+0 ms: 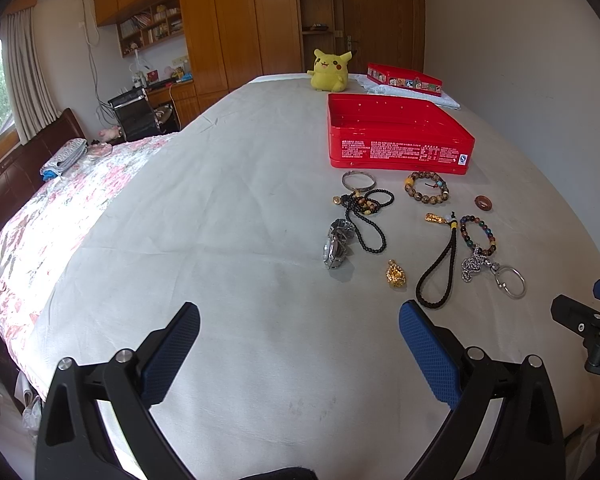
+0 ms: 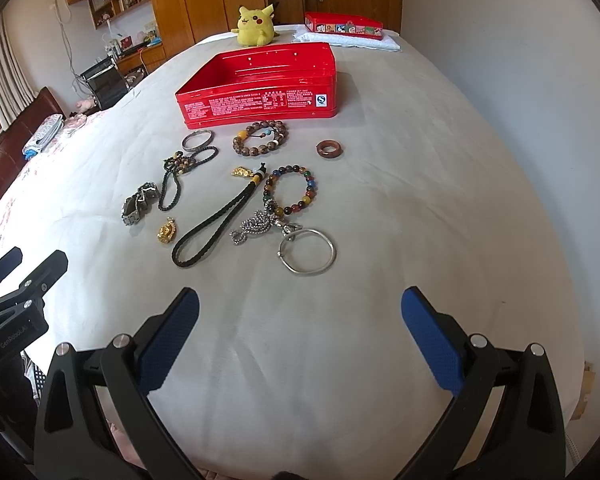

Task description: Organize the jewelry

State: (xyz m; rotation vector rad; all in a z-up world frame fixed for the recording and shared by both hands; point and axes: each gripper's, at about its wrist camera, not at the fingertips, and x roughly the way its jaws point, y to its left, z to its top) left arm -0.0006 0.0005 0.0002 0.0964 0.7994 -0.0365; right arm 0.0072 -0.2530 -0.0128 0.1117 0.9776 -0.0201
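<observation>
The left gripper (image 1: 299, 322) hangs above the pale grey bed sheet (image 1: 228, 208) with its two blue fingers spread wide and nothing between them. The right gripper (image 2: 299, 308) is the same — blue fingers far apart, holding nothing. Each one shows at the edge of the other's view.

The jewelry lies in a loose bunch on the sheet, out past both grippers. The open red metal box (image 2: 260, 84) sits just behind the bunch, and its inside looks bare. Just beside the box's front wall are a thin silver bangle (image 2: 196, 139) and a brown wooden bead bracelet (image 2: 260, 138). A small round reddish-brown ring (image 2: 329, 149) lies alone, off to the right. A black bead necklace (image 2: 176, 176) is partly piled on itself, next to a silver metal watch (image 2: 138, 204). A little gold charm (image 2: 167, 232) lies near the loop of a black braided cord (image 2: 216, 224). A bracelet of many-coloured beads (image 2: 292, 190) touches a sparkly silver chain (image 2: 256, 226), and a big plain silver hoop (image 2: 308, 250) lies nearest the right gripper.

Far back on the bed sit a yellow plush toy (image 2: 255, 26) and a red lid with little pictures (image 2: 342, 27) — the lid rests on a folded white cloth (image 2: 380, 44).
</observation>
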